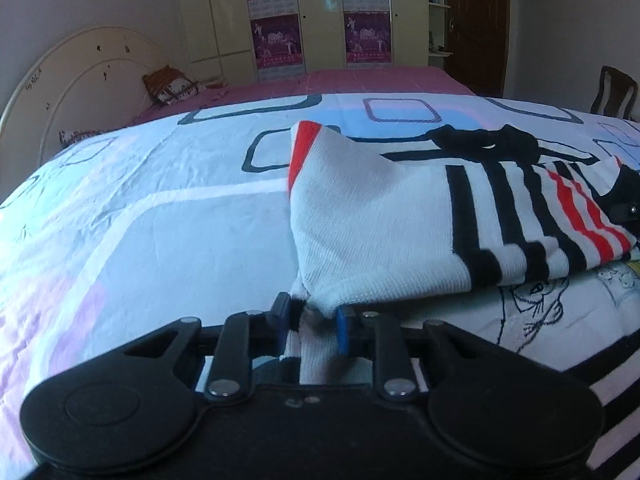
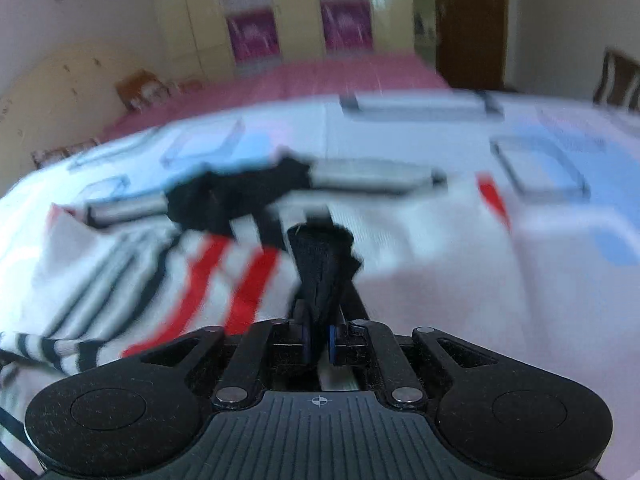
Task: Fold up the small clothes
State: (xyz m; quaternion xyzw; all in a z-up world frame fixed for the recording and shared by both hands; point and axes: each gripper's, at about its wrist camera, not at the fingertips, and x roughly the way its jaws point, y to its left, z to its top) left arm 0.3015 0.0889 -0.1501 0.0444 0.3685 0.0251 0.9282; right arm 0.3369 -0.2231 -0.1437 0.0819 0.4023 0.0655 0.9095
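Knitwear looked soft and light: left gripper [image 1: 310, 316] pinched the sweater [image 1: 384, 232] corner (lower centre), right gripper [image 2: 318, 338] clamped its black trim [image 2: 320, 264].

- Nothing really readable anywhere, tbh.
- The purple posters [image 1: 276, 40] on the wardrobe doors [image 1: 208, 20] have rows of print, way too small and blurry to make out.
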